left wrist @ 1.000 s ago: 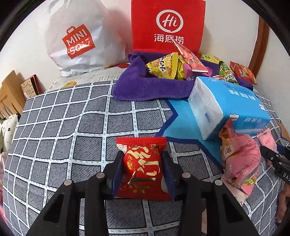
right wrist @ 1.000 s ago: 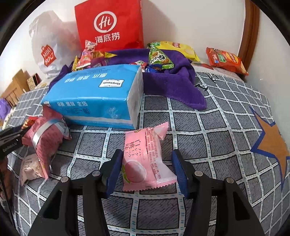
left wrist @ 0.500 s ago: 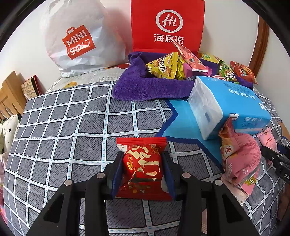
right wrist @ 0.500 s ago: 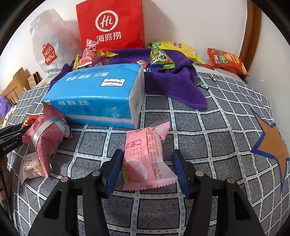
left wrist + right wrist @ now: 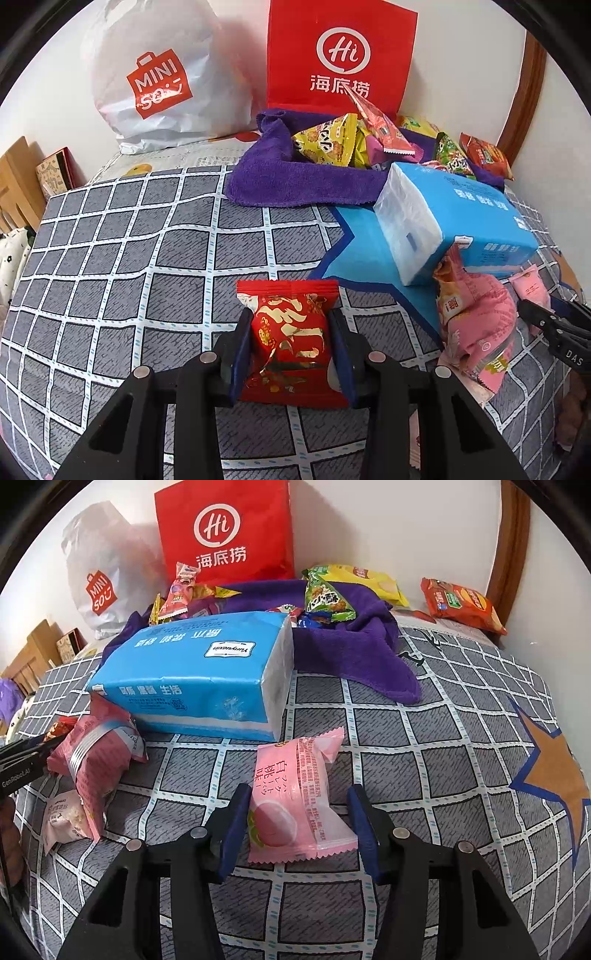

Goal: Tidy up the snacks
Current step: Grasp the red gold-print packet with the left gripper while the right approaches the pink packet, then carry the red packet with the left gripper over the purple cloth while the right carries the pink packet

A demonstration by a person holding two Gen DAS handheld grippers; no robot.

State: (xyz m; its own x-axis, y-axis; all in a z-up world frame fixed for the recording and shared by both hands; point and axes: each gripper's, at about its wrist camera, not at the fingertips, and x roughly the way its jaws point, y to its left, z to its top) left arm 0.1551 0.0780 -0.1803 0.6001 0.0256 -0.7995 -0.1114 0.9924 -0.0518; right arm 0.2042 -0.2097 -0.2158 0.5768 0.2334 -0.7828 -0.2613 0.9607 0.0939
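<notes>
My left gripper [image 5: 291, 345] is shut on a red snack packet [image 5: 290, 339] with gold print, low over the checked grey bedcover. My right gripper [image 5: 297, 819] is open around a pink peach snack packet [image 5: 295, 797] that lies on the cover; the left pad touches it, the right pad stands apart. A purple towel [image 5: 295, 181] at the back holds several snack bags [image 5: 328, 142]; it also shows in the right wrist view [image 5: 354, 646].
A blue tissue pack [image 5: 199, 675] lies mid-bed. Pink snack bags [image 5: 96, 753] lie to its left, also in the left wrist view [image 5: 476, 325]. A red paper bag [image 5: 340, 59] and a white plastic bag [image 5: 155, 74] stand against the wall. An orange chip bag [image 5: 461, 603] lies at the back right.
Both views have shifted only slightly. The left gripper still holds the red packet; the right gripper stays open around the pink packet.
</notes>
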